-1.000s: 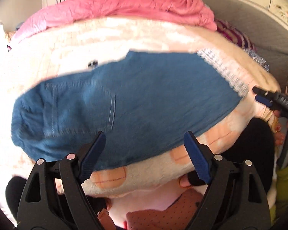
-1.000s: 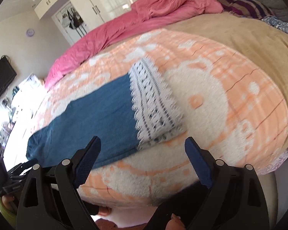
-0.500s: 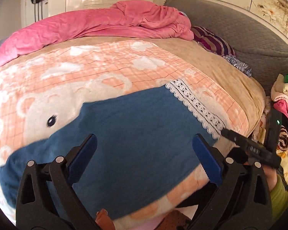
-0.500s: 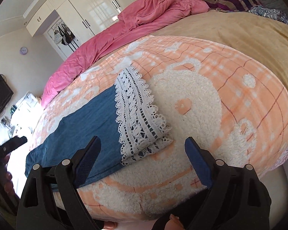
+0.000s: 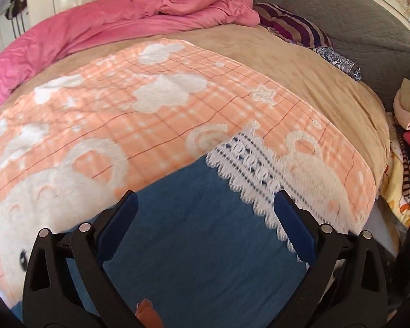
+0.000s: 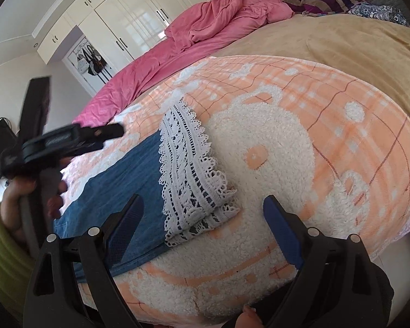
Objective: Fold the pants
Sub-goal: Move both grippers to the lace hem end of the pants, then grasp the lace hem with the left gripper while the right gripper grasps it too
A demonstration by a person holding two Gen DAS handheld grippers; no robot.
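Here the blue denim pants (image 5: 194, 235) lie flat on the orange-and-white plaid blanket (image 5: 155, 114) that covers the near part of the bed, their legs stacked one on the other and running along the bed's near edge. Their hems carry a broad band of white lace trim (image 6: 188, 180), which rests on the blanket's fluffy white bear pattern.

The left gripper (image 5: 205, 221) hangs over the denim, its blue-padded jaws spread wide and holding nothing; the lace hem sits just beside its right finger. In the right wrist view the same tool appears blurred at the left, gripped by a hand (image 6: 27, 191) in a green sleeve, above the pants' upper part.

The right gripper (image 6: 203, 221) is likewise spread wide with nothing between its fingers, hovering near the lace end, with the trim's lower corner lying between the two pads.

Beyond the blanket, a tan bedcover (image 6: 328, 41) stretches toward a rumpled pink duvet (image 6: 194, 35) and a purple striped pillow (image 5: 292, 27) by the grey headboard (image 5: 355, 13). White wardrobes (image 6: 117, 19) stand against the far wall, and a heap of mixed clothes (image 5: 407, 136) lies off the bed's right side.
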